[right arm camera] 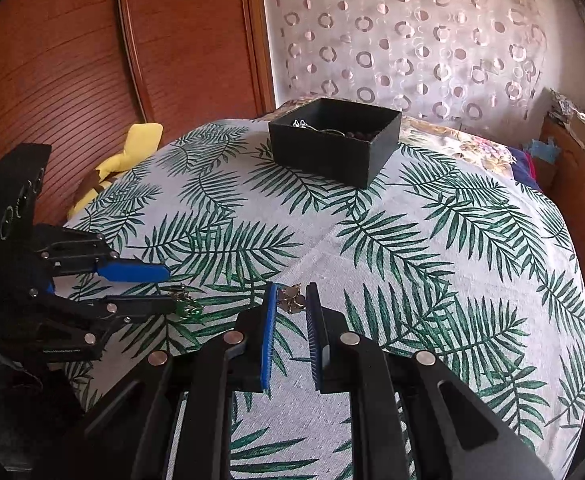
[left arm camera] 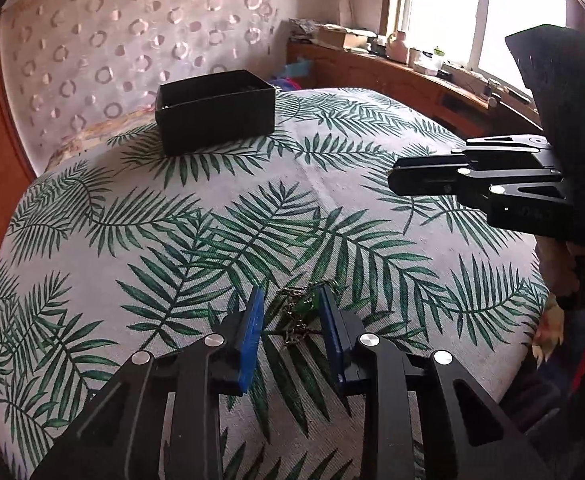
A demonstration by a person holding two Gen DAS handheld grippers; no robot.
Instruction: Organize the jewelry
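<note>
A black open box (right arm camera: 334, 140) stands at the far side of the leaf-print cloth and holds several jewelry pieces; it also shows in the left wrist view (left arm camera: 215, 110). My left gripper (left arm camera: 292, 308) is open, its blue pads either side of a chain necklace with green stones (left arm camera: 301, 312) lying on the cloth; the necklace shows at its tips in the right wrist view (right arm camera: 186, 304). My right gripper (right arm camera: 291, 300) is narrowly open around a small gold and brown jewelry piece (right arm camera: 291, 300) that rests on the cloth. The right gripper also shows in the left wrist view (left arm camera: 420, 178).
The leaf-print cloth (right arm camera: 432, 260) covers a bed. A yellow soft toy (right arm camera: 124, 160) lies at its left edge by a wooden wardrobe (right arm camera: 92, 60). A cluttered wooden sill (left arm camera: 412, 68) runs under the window on the right.
</note>
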